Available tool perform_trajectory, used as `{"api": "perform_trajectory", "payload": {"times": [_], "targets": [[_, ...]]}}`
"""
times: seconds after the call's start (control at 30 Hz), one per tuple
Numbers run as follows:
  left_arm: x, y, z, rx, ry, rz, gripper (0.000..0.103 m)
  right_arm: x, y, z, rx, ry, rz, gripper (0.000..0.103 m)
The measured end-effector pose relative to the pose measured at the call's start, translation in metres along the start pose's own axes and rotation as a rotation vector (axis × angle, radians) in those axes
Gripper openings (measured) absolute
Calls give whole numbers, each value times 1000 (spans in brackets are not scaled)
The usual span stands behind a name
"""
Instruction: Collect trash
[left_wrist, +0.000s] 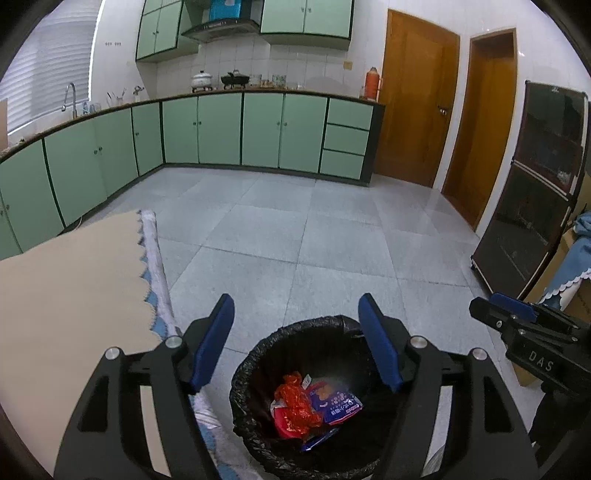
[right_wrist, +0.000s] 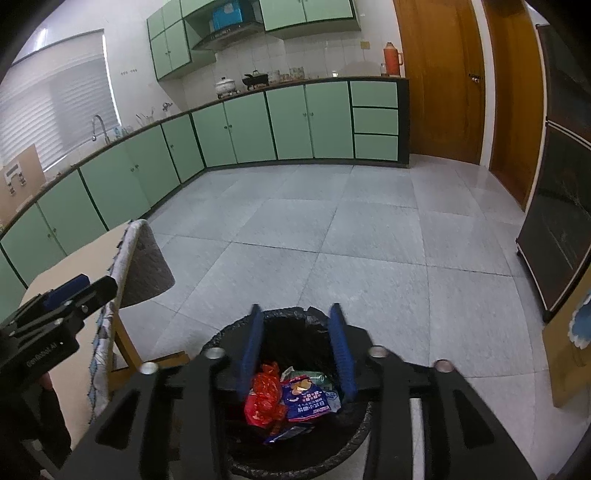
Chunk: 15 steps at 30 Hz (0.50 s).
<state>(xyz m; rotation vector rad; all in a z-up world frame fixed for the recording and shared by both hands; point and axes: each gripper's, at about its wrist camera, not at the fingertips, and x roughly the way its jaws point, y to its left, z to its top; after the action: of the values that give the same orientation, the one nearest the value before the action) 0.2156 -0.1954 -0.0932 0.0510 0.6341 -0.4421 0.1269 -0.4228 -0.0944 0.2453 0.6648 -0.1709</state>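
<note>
Bin (left_wrist: 255, 373) on the floor (left_wrist: 295, 240) beside the worktop (left_wrist: 74, 280), close for dropping. Left hand-held gripper (left_wrist: 295, 343) and right hand-held gripper (right_wrist: 297, 350) above it, open, empty. Wrappers (left_wrist: 314, 406) at the bin's bottom.

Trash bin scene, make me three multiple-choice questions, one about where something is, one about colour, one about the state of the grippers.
1. Where do the snack wrappers lie?
A. on the floor
B. inside the bin
C. on the table

2. What colour is the liner of the bin?
A. black
B. white
C. green

3. How does the left gripper stand?
A. shut on a wrapper
B. shut and empty
C. open and empty

Answers: 1 B, the wrappers rest at the bottom of the bin. 2 A, the plastic folded over its rim is black. 3 C, its blue pads stand apart with nothing between them.
</note>
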Motion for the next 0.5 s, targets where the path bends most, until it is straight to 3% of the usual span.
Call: {"api": "perform_trajectory", "payload": {"times": [0.07,0.13,0.17,0.5], "targets": [[-14,2,2,-1,-21,-9,77,-9,4,2,-5,-5,4,62],[-25,3,3,-4,-41,-12,82,-21,10,4,-9,-15,11,89],[-35,5,4,-4,-58,-16,85,-26,13,5,-13,-23,16,93],[-111,14,4,12,-144,44,90,-80,49,4,-59,-54,85,97]]}}
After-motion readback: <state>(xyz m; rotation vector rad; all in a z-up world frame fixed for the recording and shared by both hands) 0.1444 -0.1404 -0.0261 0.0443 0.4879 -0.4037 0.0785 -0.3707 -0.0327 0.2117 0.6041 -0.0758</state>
